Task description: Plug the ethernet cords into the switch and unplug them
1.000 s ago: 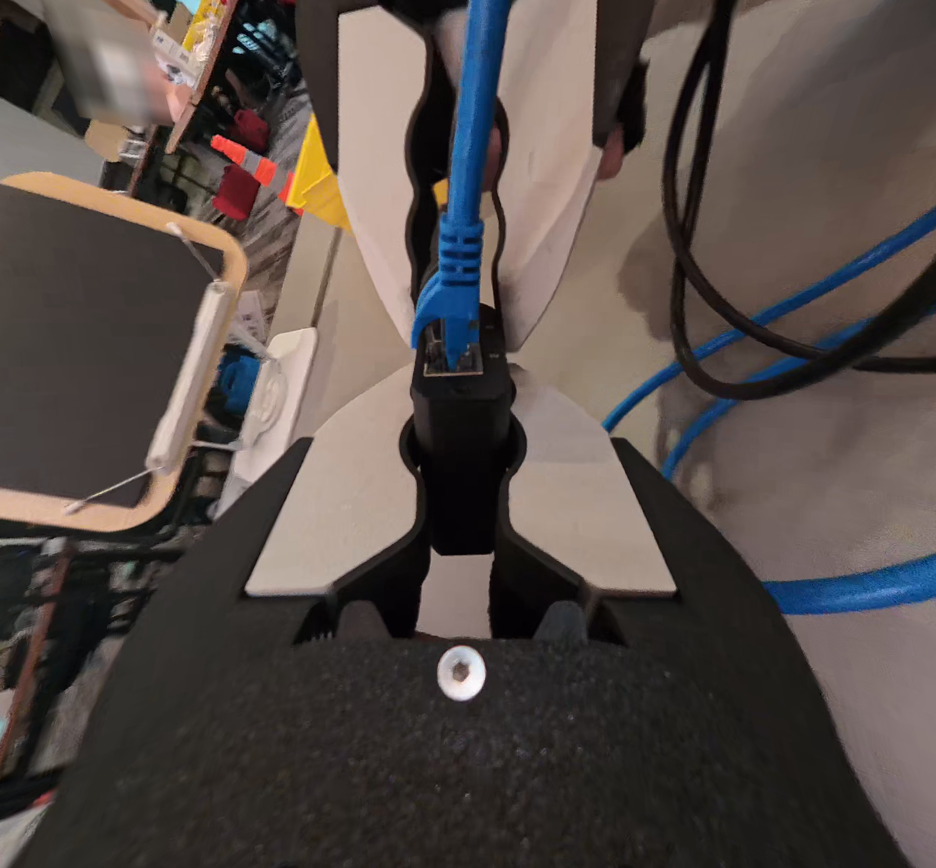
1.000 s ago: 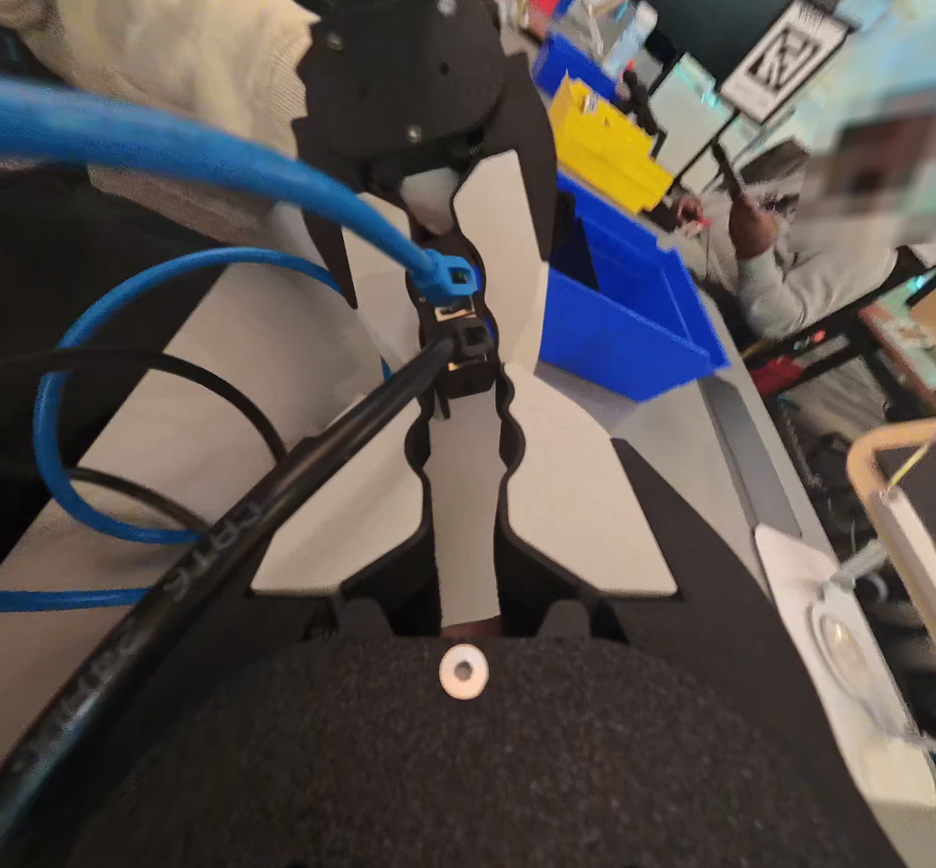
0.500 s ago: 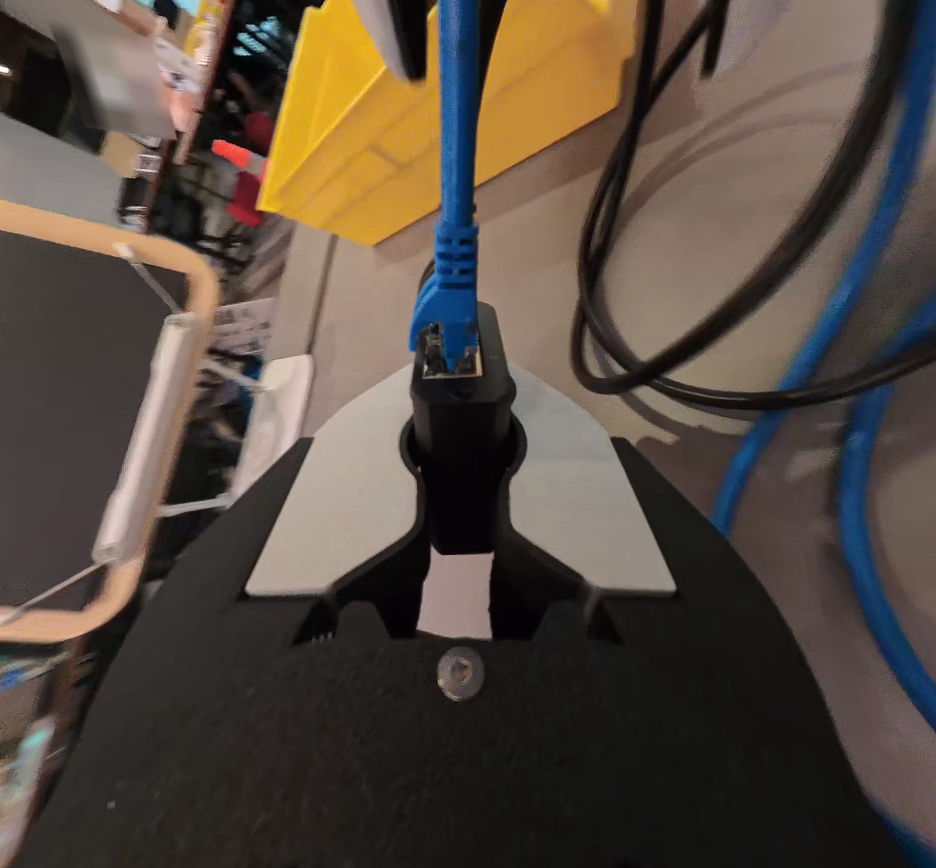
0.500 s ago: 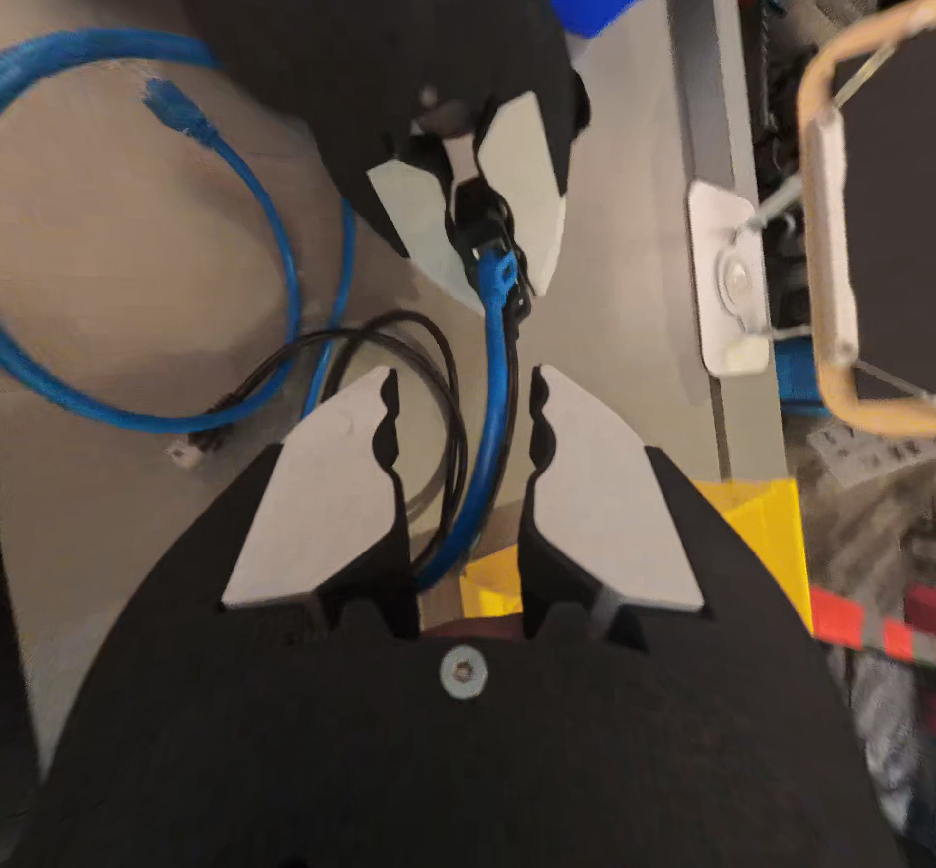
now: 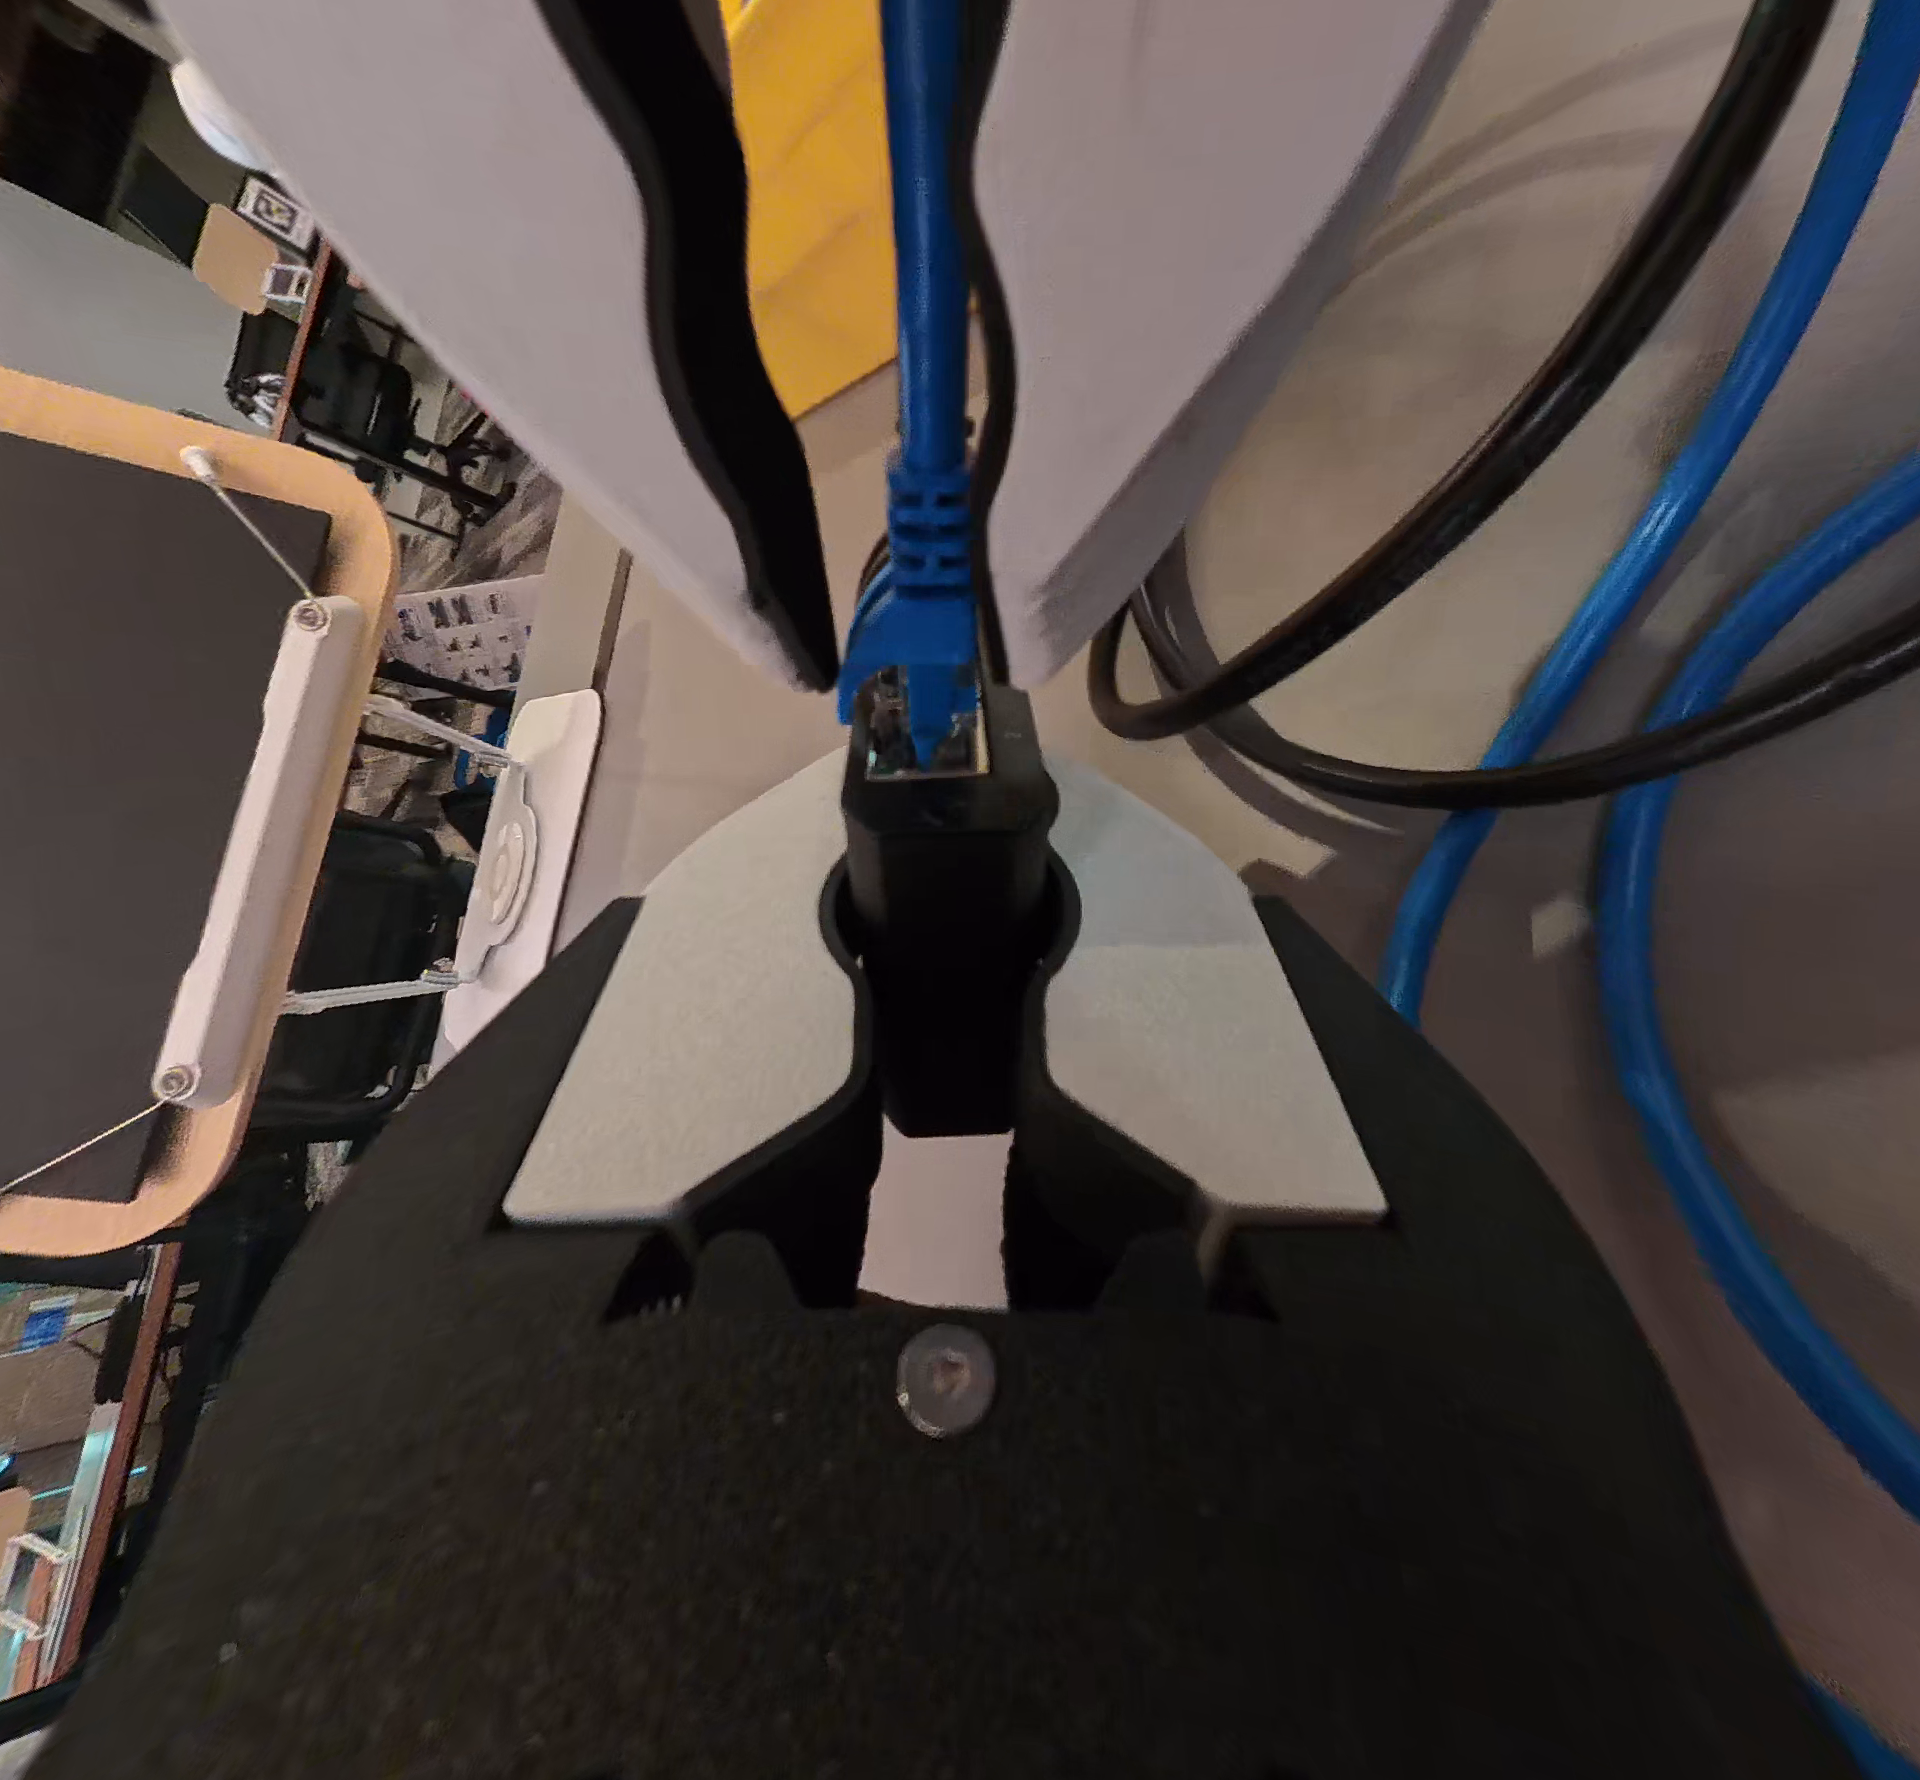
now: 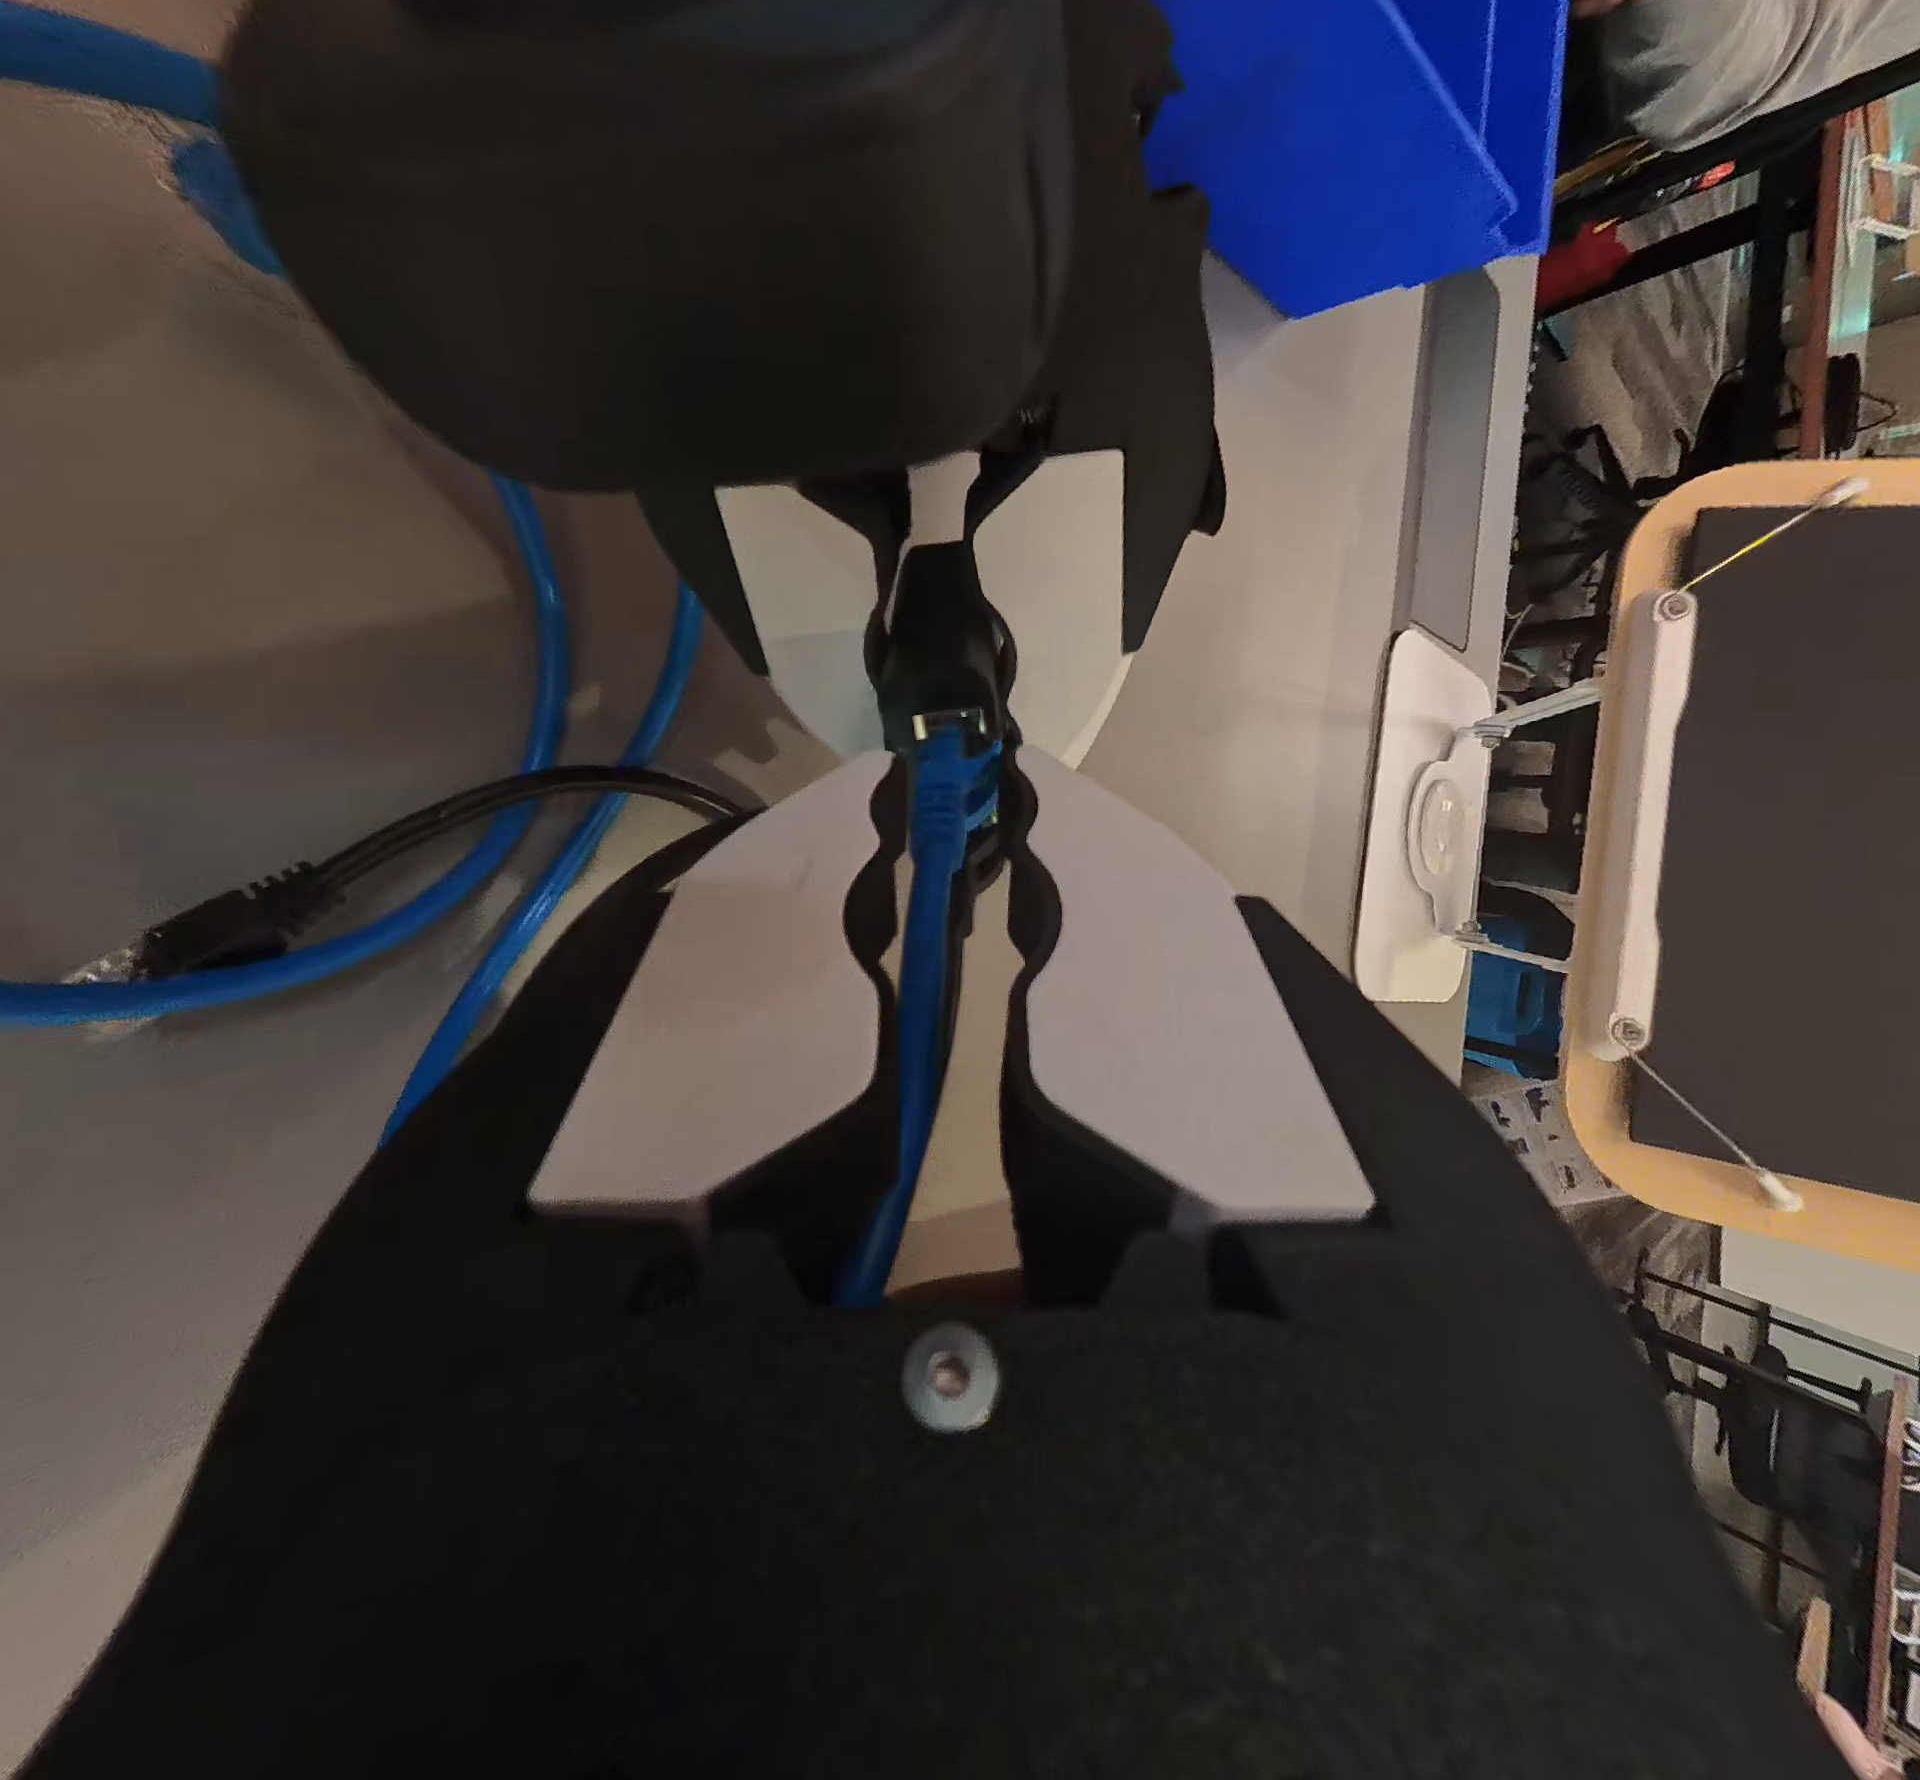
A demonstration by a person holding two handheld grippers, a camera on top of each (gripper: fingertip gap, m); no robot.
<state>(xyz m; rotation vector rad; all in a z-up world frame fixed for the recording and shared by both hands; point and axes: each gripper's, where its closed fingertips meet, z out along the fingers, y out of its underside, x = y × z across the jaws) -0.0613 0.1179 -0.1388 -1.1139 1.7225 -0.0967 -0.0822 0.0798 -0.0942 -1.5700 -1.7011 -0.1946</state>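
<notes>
Currently, item one: your left gripper [image 5: 940, 899], jaws clamped on the small black switch [image 5: 945, 920], which you hold lifted off the surface [image 6: 208, 587] with its port end facing the other tool, as it did a second ago. Item two: blue ethernet cord [image 5: 925, 296], its plug [image 5: 920, 650] seated in a switch port, unchanged over the last second. Item three: your right gripper [image 6: 940, 847], the one thing that has moved; half a second ago it stood back from the switch with its jaws spread wide, and now it has closed in along the cord, the jaws narrowed to either side of the plug boot, near it, though contact with the boot cannot be confirmed from either view. Item four: spare blue cable [image 6: 540, 795] and black cable [image 6: 239, 920], loose on the surface, untouched. Item five: yellow bin [image 5: 810, 172] and blue bin [image 6: 1351, 68], beyond the work. Assessment: with the plug already in, the return of your right tool to it probably opens the unplugging step; the plug's latch tab will likely need pressing before you pull.
</notes>
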